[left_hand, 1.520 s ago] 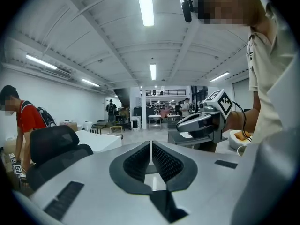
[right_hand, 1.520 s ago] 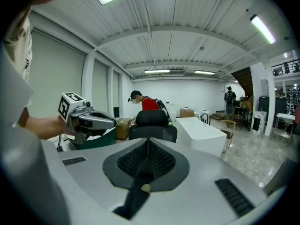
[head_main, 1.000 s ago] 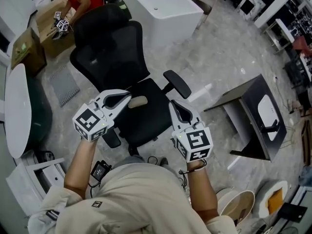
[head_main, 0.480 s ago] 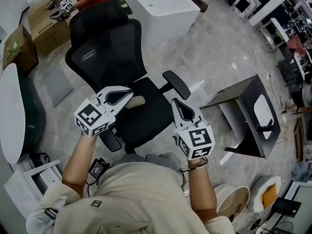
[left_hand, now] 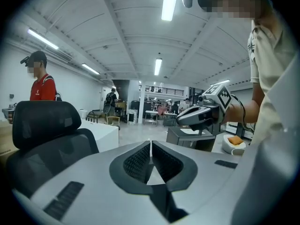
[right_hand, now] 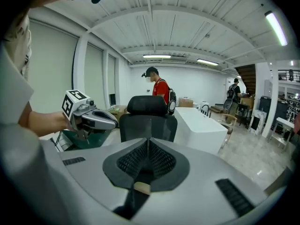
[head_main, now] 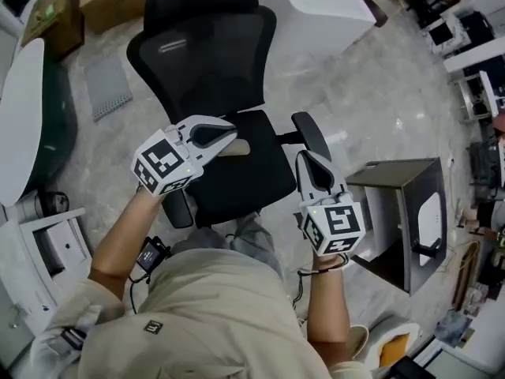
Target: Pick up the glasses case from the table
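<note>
Both grippers hang in the air over a black office chair [head_main: 213, 77], each held in a hand. My left gripper [head_main: 233, 133] is shut and empty, pointing across the chair's seat. My right gripper [head_main: 310, 158] is also shut and empty, beside the chair's armrest. In the left gripper view the jaws [left_hand: 150, 146] meet in a thin line. The right gripper view shows its jaws [right_hand: 148, 146] closed too. A pale oval thing [head_main: 428, 215], possibly the glasses case, lies on a small dark table [head_main: 390, 181] at the right.
A white desk [head_main: 316, 6] stands behind the chair, and cardboard boxes [head_main: 55, 10] sit at the far left. A person in a red top [right_hand: 161, 90] stands beyond the chair. White bowls [head_main: 379, 346] lie on the floor near my right side.
Both grippers have shifted rightward in the head view, still shut. The head view has swung, so the chair is now at top centre and the dark table is nearer the right gripper.
</note>
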{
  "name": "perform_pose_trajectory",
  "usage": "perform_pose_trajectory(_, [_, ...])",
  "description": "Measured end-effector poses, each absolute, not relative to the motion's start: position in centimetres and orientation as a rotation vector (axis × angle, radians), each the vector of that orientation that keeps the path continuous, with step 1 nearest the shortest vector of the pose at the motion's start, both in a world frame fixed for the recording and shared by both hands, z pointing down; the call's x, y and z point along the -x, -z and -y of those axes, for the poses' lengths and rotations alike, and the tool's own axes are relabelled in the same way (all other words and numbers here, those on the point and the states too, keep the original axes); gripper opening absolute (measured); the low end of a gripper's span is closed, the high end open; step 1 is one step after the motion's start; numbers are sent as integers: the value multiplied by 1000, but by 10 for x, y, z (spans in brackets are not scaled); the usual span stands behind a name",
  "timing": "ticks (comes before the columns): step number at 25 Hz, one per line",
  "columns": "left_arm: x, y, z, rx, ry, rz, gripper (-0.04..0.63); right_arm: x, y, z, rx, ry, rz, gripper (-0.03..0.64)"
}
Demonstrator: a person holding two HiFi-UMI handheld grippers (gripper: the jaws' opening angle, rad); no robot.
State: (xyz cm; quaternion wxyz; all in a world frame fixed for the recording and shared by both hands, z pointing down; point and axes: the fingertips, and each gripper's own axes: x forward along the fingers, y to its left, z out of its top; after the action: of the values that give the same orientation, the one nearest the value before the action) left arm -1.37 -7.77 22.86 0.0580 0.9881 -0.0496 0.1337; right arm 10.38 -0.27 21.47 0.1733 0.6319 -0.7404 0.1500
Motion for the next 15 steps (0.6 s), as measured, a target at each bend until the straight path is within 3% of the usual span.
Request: perform_pose_trajectory(15, [-6,-301,133,-2864,-603,353,28,-121,-314,92,-1443,-580,2241,28])
